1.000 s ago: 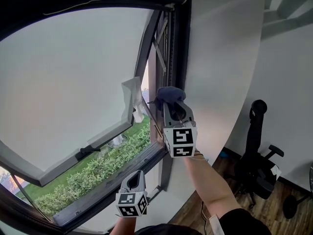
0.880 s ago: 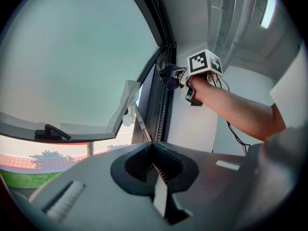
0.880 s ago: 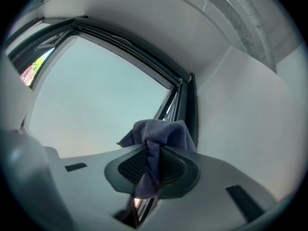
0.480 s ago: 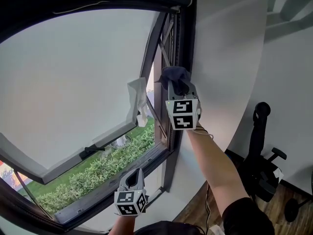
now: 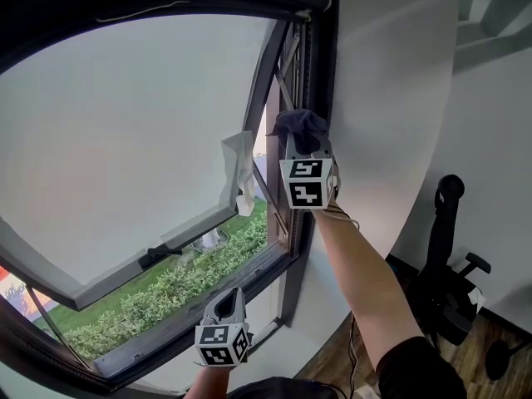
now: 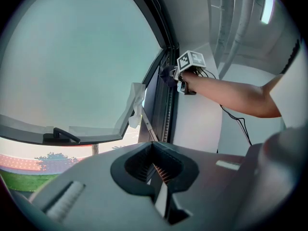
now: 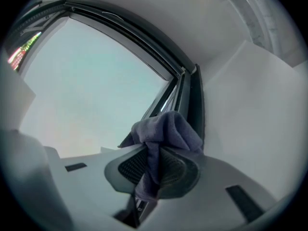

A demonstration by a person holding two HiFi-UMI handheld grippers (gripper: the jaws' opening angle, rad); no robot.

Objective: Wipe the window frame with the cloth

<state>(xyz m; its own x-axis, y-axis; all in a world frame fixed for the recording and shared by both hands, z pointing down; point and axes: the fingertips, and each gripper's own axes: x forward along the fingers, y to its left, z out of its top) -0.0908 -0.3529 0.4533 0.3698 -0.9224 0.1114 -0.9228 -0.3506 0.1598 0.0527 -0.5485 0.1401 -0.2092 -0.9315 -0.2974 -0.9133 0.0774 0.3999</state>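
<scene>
Likely an office: a black swivel chair (image 5: pixel 443 273) is standing on wood floor (image 5: pixel 501 374) at four o'clock, white wall (image 5: pixel 391 98) adjoining the window frame (image 5: pixel 322 73).

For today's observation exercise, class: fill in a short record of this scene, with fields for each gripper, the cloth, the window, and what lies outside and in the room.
right gripper: shut on the cloth, raised at the frame's right upright
cloth: dark blue-grey, bunched above the jaws, at the window frame
window frame: dark, beside a white wall
left gripper: shut, empty, held low
sash: swung open outward, handle on its lower edge
outside: green hedge
room: black office chair
</scene>
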